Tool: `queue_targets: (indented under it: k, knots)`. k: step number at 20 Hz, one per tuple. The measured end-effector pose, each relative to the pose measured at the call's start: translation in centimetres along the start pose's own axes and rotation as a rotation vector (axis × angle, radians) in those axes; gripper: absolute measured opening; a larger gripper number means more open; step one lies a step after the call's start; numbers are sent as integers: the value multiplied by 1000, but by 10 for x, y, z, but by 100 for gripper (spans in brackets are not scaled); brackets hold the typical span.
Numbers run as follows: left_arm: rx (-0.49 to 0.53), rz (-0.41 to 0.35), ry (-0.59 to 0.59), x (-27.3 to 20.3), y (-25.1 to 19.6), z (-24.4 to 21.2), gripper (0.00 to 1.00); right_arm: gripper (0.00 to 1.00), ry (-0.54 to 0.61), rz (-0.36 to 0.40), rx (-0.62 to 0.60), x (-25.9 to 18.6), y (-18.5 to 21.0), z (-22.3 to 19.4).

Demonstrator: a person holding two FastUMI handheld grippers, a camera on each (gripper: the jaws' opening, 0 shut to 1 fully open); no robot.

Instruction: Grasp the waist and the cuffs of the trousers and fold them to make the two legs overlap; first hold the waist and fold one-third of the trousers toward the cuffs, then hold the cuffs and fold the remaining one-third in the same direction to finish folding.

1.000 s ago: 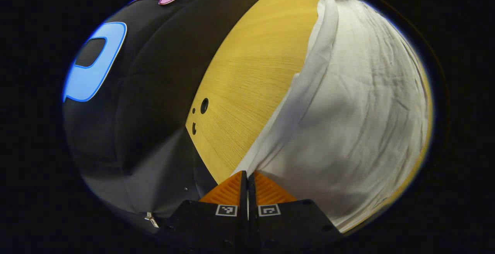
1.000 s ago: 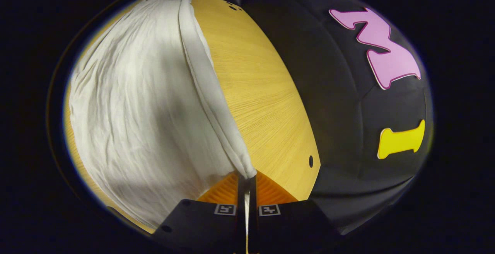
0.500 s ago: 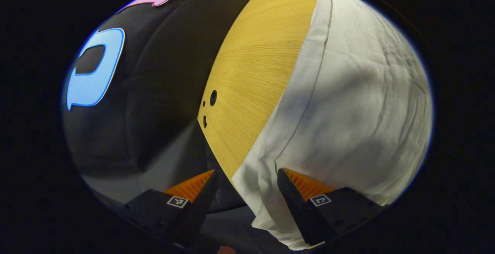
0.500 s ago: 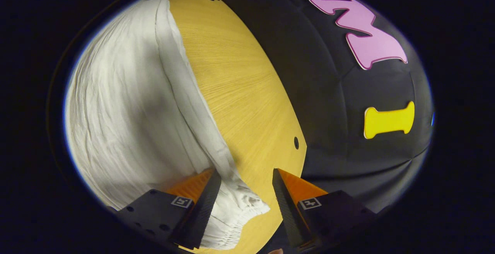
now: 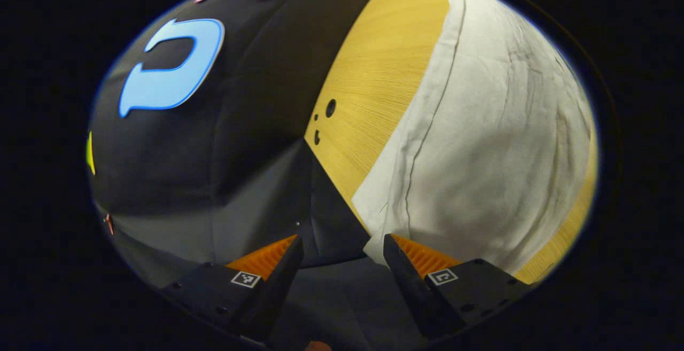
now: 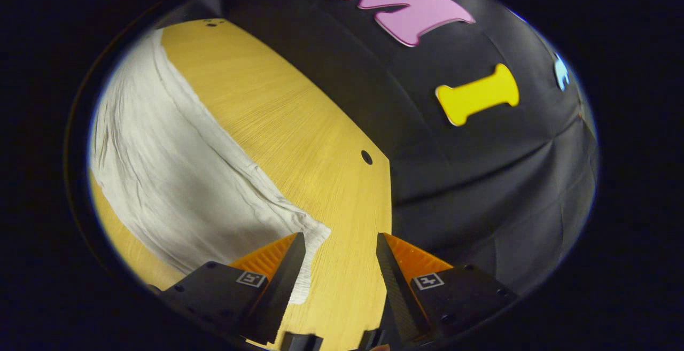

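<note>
White trousers (image 5: pixel 481 137) lie spread flat on a yellow wooden table (image 5: pixel 374 84). In the left gripper view a hemmed edge runs along their left side, ending in a corner just above the right finger. My left gripper (image 5: pixel 342 249) is open, holding nothing, over the table's corner. In the right gripper view the trousers (image 6: pixel 171 180) lie at the left, their gathered corner just beside the left finger. My right gripper (image 6: pixel 339 247) is open over bare table (image 6: pixel 299 126), with nothing between its fingers.
Black cloth walls stand close behind the table's far edges in both views. The table has small round holes (image 5: pixel 330 108) near its corners (image 6: pixel 366 156). Bare wood lies between the trousers and the table edge.
Both grippers were shut on the trousers' edge a second ago, then opened and let go. Since then both have drawn back and the cloth has settled flat on the table.
</note>
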State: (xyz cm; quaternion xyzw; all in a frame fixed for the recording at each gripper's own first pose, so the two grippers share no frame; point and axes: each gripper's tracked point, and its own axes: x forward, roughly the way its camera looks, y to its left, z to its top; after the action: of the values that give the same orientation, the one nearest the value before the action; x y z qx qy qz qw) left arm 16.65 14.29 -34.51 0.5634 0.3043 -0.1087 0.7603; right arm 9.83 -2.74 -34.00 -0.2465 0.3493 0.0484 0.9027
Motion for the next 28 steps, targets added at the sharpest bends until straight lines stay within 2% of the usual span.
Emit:
queue_targets:
  k: [3,6,10,14,16,17,20,25,28]
  knots:
    - [-154,38,-32,-37,9,1,97,84,-1,1,266,-32,1,-1]
    - [-304,93,-38,-63,18,3,97,84,15,29,511,-52,19,-8]
    - [-531,92,-46,-90,16,14,97,84,36,74,695,-67,40,-16]
    - [-744,33,-53,-89,13,22,96,84,69,130,964,-69,54,-18]
    - [-852,-12,-66,-90,9,26,97,85,95,123,1080,-65,56,-24]
    - [-908,-39,-69,-91,7,28,97,88,113,118,1118,-60,58,-30]
    - [-1069,-137,-58,-93,-12,28,97,84,177,109,1205,-49,66,-49]
    - [-1254,-277,0,-106,-45,24,97,84,249,71,1386,-23,69,-75]
    - [-1393,-320,47,-106,-61,13,98,84,266,69,1464,-10,72,-78]
